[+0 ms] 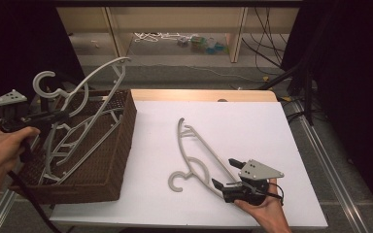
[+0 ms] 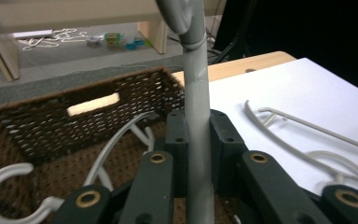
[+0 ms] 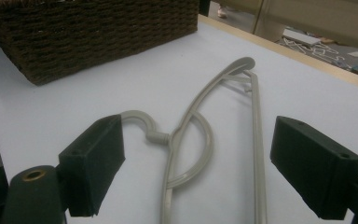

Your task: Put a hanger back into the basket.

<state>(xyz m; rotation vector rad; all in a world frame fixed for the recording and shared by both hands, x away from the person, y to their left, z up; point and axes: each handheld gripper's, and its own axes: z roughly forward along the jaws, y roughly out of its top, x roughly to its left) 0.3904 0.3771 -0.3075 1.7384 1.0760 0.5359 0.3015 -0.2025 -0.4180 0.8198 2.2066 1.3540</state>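
High view: left gripper (image 1: 53, 116), mid-left, clamps grey plastic hanger (image 1: 94, 80) over brown wicker basket (image 1: 121, 141); right gripper (image 1: 226, 173), lower right, jaws wide open w/ second grey hanger (image 1: 199, 150) lying between them.

Hanger (image 1: 201, 155) lying on the table: grey plastic, smooth, matt. Hanger (image 2: 196, 116) gripped over the basket: same grey plastic, faint sheen. Basket (image 1: 121, 145): dark brown woven wicker, rough and ribbed. Table cover (image 1: 252, 126): white, smooth, matt sheet; bare pale wood (image 1: 199, 94) at its far edge. Gripper jaws: black matt plastic with brass-coloured metal rivets (image 2: 87, 199).
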